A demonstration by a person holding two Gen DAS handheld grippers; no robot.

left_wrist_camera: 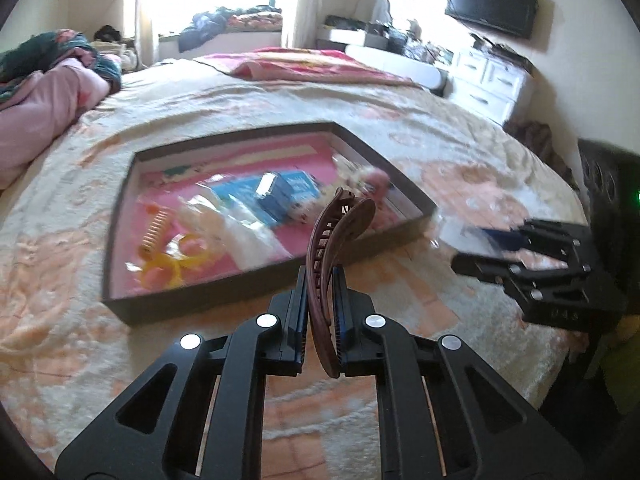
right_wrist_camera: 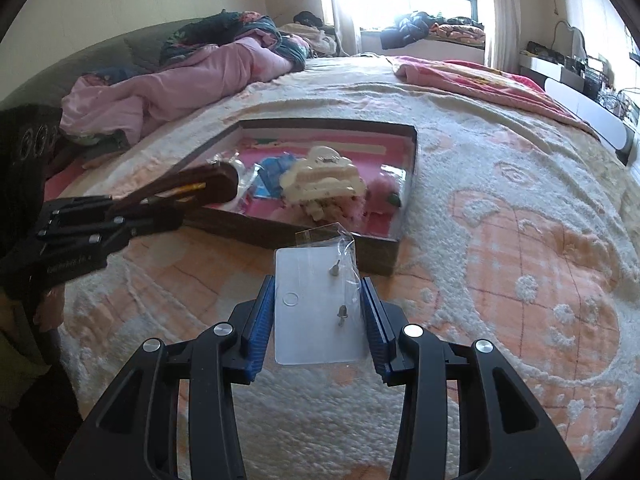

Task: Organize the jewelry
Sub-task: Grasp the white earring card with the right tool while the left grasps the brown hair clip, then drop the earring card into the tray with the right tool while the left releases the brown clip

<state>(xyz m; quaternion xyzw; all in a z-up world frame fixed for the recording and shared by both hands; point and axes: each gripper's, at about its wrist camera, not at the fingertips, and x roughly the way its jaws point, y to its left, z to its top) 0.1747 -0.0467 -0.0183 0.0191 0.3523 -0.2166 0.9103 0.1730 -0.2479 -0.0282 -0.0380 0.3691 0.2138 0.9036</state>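
Observation:
My left gripper [left_wrist_camera: 320,300] is shut on a brown hair clip [left_wrist_camera: 332,248] and holds it upright above the bed, just short of the near rim of the shallow tray [left_wrist_camera: 224,300]. The clip [right_wrist_camera: 192,190] and the left gripper [right_wrist_camera: 132,222] also show in the right wrist view. My right gripper [right_wrist_camera: 318,304] has its pads at both side edges of a white earring card in a clear sleeve [right_wrist_camera: 316,312] with two small studs, near the tray's corner [right_wrist_camera: 376,256]. The right gripper also shows in the left wrist view [left_wrist_camera: 520,256].
The tray holds a yellow comb clip [left_wrist_camera: 154,234], yellow rings [left_wrist_camera: 176,268], blue packets [left_wrist_camera: 276,192], a cream claw clip [right_wrist_camera: 320,184] and a pink fluffy piece [right_wrist_camera: 384,188]. A cream and orange blanket [right_wrist_camera: 500,240] covers the bed. Pink bedding [right_wrist_camera: 180,80] lies far left.

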